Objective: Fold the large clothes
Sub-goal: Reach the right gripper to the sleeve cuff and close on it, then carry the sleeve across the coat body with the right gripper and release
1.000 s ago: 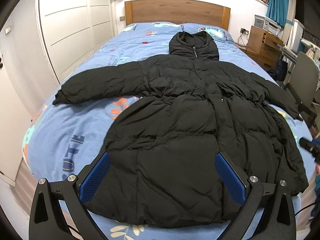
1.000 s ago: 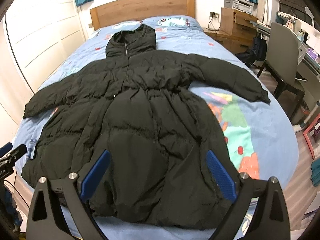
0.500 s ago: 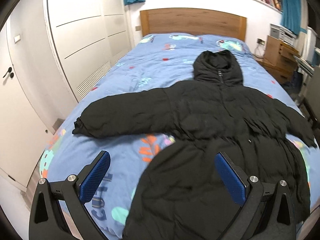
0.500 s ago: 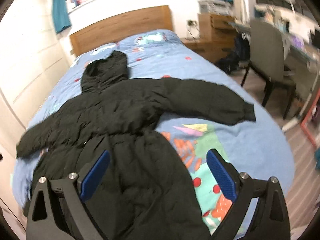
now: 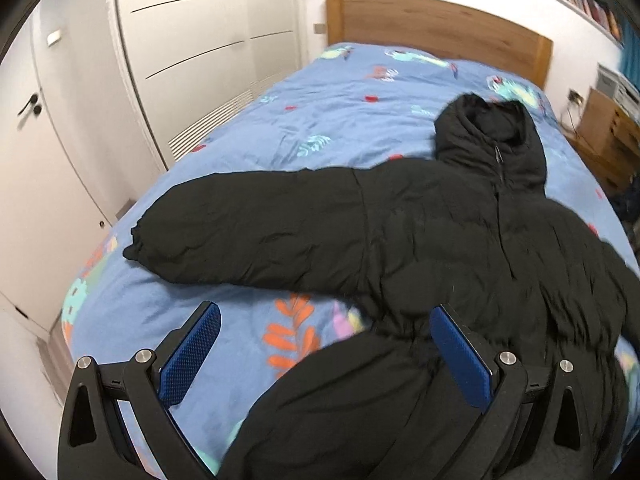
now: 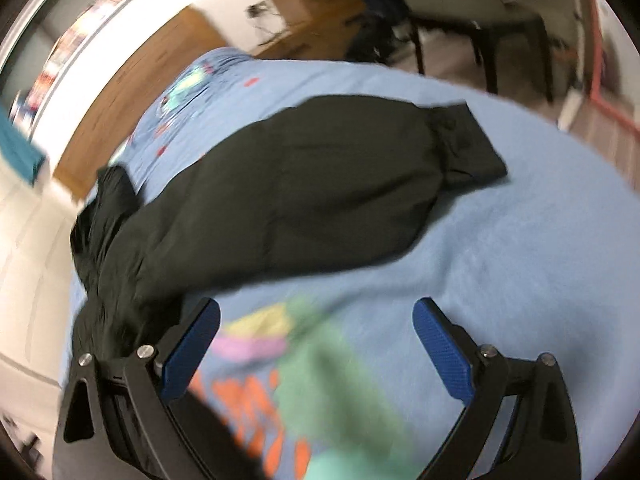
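Black coat lies flat on the bed, sleeves out; left gripper and right gripper both wide open, holding nothing; looks like sleeve approach; next: each grabs its cuff, folds inward.

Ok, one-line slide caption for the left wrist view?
Open left claw hovers over a black coat spread flat on a blue bed, its sleeve stretched out.

The coat is matt black quilted cloth; the bedspread soft printed cloth; the headboard smooth wood; the pads textured blue.
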Motion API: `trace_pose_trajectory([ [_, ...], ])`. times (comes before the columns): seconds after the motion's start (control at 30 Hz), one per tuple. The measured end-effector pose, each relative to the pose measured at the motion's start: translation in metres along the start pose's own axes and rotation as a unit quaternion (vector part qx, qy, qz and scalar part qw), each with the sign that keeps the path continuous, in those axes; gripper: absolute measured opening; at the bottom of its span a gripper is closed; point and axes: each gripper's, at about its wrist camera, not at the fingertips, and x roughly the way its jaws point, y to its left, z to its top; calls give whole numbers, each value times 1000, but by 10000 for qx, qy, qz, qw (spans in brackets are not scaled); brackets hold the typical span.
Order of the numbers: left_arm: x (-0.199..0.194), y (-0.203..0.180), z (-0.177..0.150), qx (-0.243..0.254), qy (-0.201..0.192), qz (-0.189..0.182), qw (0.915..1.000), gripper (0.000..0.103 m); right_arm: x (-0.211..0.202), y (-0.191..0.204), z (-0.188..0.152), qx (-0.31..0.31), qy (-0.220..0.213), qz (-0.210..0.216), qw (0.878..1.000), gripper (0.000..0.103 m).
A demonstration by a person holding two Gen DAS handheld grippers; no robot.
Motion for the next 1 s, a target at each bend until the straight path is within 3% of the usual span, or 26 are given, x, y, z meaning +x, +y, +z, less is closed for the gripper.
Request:
trace_pose_trajectory([
  [0.1, 10, -8, 6, 23, -48, -30, 10000, 102, 26, -26, 16, 579, -11, 157, 9982, 98],
  [0.3, 30, -20, 8, 144, 194, -174, 9996, 102, 38, -41, 42, 958, -435, 360, 9938, 95],
  [0.37, 35, -21, 7, 86, 285, -252, 9992, 102, 39, -44, 50, 1041, -530, 391, 9924, 86],
  [0.43, 39, -20, 5, 62, 378, -323, 9987, 102, 43, -48, 57, 1138, -551, 379, 9912, 50],
  [0.53, 40, -21, 2, 108, 410, -317, 9986, 102, 46, -50, 57, 1247, -548, 482, 9895, 34],
  [0.63, 39, -19, 1, 61, 367, -388, 9986, 102, 41, -37, 63, 973, -613, 480, 9922, 18],
  [0.7, 34, -17, 2, 39, 228, -352, 9991, 102, 31, -23, 66, 743, -724, 543, 9931, 13],
  [1.0, 20, 1, 6, -118, 118, -603, 9980, 102, -26, 81, 76, -556, -1113, 1242, 9844, 10],
])
